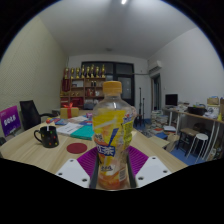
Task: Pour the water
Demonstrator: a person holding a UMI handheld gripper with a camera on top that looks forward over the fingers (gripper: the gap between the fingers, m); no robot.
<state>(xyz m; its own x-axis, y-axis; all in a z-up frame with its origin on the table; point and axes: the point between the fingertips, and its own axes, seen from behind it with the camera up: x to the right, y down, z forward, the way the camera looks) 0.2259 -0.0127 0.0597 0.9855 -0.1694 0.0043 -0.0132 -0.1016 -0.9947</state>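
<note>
Between purple pads, hand-held gripper (112,172) clenched on clear plastic bottle (113,135), orange cap, wooden table (30,155).

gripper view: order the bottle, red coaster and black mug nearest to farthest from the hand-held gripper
1. Bottle: between the fingers of the hand-held gripper.
2. Red coaster: on the table, just ahead, left of the bottle.
3. Black mug: beyond the coaster, further left.

yellow-labelled bottle (113,135), orange cap, black mug (48,137)
</note>
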